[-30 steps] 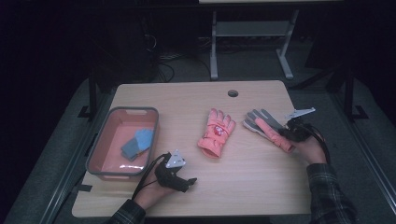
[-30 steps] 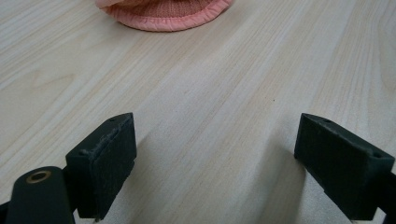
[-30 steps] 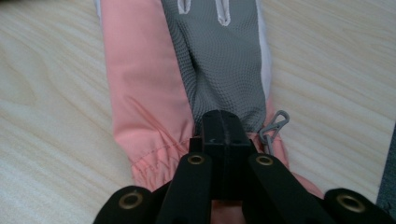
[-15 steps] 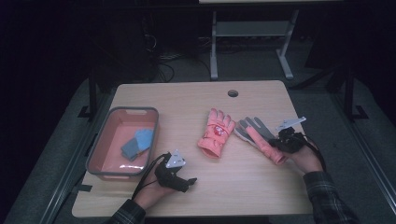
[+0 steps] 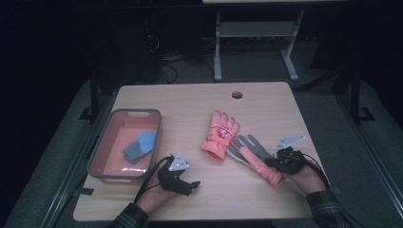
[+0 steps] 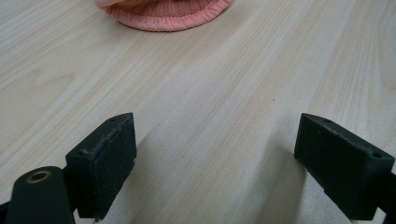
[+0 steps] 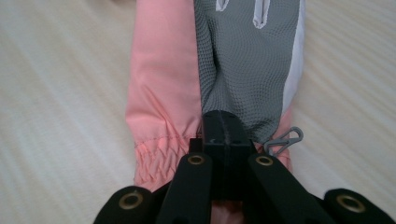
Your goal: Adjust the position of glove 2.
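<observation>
Two pink gloves lie on the wooden table. One rests back up near the middle. The other lies grey palm up just right of it, its fingertips touching the first glove. My right gripper is shut on the cuff of this second glove. In the right gripper view the jaws meet on the cuff below the grey palm. My left gripper rests open on the table at the front left, nothing between its fingers. The first glove's cuff lies ahead of it.
A pink bin with a grey rim stands at the table's left and holds blue cloth pieces. A round cable hole sits near the table's far edge. A metal stand is on the floor behind.
My right gripper has dragged the grey-palmed glove left and toward the front, up against the other glove. The left gripper has stayed put.
</observation>
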A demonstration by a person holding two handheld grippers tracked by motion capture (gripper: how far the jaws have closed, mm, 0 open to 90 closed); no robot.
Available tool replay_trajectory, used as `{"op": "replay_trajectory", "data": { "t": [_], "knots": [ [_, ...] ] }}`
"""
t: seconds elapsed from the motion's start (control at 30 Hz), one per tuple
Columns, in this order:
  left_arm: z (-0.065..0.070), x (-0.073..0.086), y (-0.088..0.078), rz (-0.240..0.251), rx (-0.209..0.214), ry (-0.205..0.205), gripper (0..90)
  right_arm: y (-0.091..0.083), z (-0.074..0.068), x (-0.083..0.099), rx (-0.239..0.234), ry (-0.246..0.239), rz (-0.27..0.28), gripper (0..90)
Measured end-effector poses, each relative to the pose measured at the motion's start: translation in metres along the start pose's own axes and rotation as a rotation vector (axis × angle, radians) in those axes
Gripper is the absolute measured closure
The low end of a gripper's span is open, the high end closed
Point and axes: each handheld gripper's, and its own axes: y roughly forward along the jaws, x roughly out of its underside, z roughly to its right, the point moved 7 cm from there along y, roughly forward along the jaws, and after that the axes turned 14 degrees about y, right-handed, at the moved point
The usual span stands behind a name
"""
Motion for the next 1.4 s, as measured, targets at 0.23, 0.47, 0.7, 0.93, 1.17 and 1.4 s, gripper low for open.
{"op": "replay_trajectory", "data": {
  "t": [0.23,0.47,0.7,0.93,1.17,1.4],
  "knots": [
    [0.0,-0.001,0.001,0.003,0.001,-0.001,12.2,-0.024,0.006,-0.014,0.014,0.007,0.103,90.0],
    [0.0,0.0,0.0,0.0,0.004,0.003,12.2,-0.031,0.049,-0.005,0.097,0.072,0.101,90.0],
    [0.0,0.0,0.0,0.002,0.007,0.006,12.2,-0.019,0.047,0.018,0.078,0.063,0.014,90.0],
    [0.0,0.0,0.001,0.003,0.006,0.007,12.2,-0.017,0.025,0.028,0.038,0.013,-0.017,90.0],
    [0.0,0.0,0.001,0.003,0.006,0.008,12.2,-0.015,-0.005,0.032,-0.056,-0.048,-0.051,90.0],
    [0.0,-0.001,0.001,0.003,0.006,0.007,12.2,-0.007,-0.033,0.03,-0.134,-0.103,-0.076,90.0]
  ]
}}
